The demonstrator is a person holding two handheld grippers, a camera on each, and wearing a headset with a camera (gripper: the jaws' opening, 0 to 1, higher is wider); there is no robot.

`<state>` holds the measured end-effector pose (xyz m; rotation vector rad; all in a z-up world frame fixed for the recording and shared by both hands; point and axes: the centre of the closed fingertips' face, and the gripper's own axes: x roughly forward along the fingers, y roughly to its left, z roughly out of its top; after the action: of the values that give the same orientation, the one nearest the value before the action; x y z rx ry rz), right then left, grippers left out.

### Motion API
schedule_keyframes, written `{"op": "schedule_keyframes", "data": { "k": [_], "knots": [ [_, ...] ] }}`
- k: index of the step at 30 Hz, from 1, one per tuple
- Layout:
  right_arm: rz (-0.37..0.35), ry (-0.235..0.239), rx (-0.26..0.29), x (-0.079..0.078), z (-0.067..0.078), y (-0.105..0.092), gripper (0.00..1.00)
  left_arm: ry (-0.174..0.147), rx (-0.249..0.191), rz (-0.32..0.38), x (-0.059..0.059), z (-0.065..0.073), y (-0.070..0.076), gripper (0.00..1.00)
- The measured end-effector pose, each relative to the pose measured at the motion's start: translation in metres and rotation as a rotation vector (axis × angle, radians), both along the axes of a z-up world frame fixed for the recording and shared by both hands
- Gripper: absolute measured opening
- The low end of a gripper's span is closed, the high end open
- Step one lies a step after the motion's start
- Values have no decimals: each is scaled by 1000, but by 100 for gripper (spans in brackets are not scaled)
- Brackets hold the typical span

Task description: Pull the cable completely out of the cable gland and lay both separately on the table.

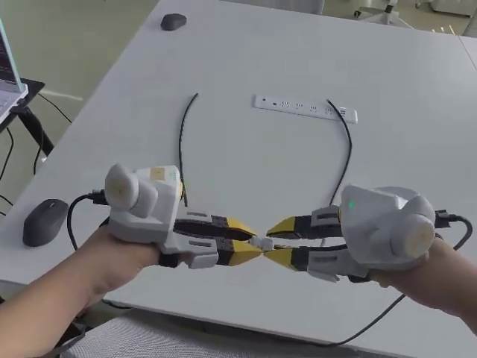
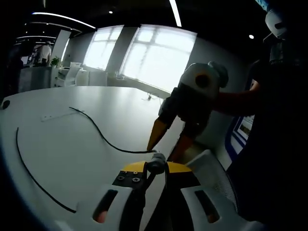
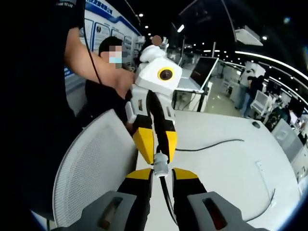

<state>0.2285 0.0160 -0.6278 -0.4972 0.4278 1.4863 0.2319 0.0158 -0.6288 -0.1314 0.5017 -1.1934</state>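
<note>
Over the table's near edge my two grippers meet tip to tip. My left gripper [image 1: 253, 243] is shut on the small grey-white cable gland [image 1: 261, 243], which shows at its tips [image 2: 155, 162] in the left gripper view. Facing it, my right gripper [image 1: 272, 244] is shut on the black cable [image 1: 348, 149] right beside the gland. In the right gripper view the cable [image 3: 167, 199] runs down between the yellow jaws below the gland [image 3: 160, 166]. From the gland the cable [image 2: 96, 130] trails back across the white table [image 1: 246, 164].
A second loose black cable [image 1: 181, 142] lies left of centre. A white power strip [image 1: 304, 108] sits further back. One dark mouse [image 1: 45, 221] rests at the near left, another [image 1: 174, 22] at the far edge. A white mesh chair back [image 3: 91, 168] stands below the grippers.
</note>
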Motion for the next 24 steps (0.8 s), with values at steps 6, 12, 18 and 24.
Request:
{"op": "schedule_keyframes", "data": {
  "k": [6,12,18,24],
  "knots": [
    [-143,6,72,12,17,-15,18,-10,2,24,2,1,1,15],
    [-252,-124,-26,23,4,-33,19,-9,-2,45,3,2,1,15],
    [-218,-212,-99,13,-3,-27,17,-12,7,49,2,5,0,15],
    [-220,-241,-128,7,-10,-21,12,-6,11,56,1,5,-1,15]
  ]
}}
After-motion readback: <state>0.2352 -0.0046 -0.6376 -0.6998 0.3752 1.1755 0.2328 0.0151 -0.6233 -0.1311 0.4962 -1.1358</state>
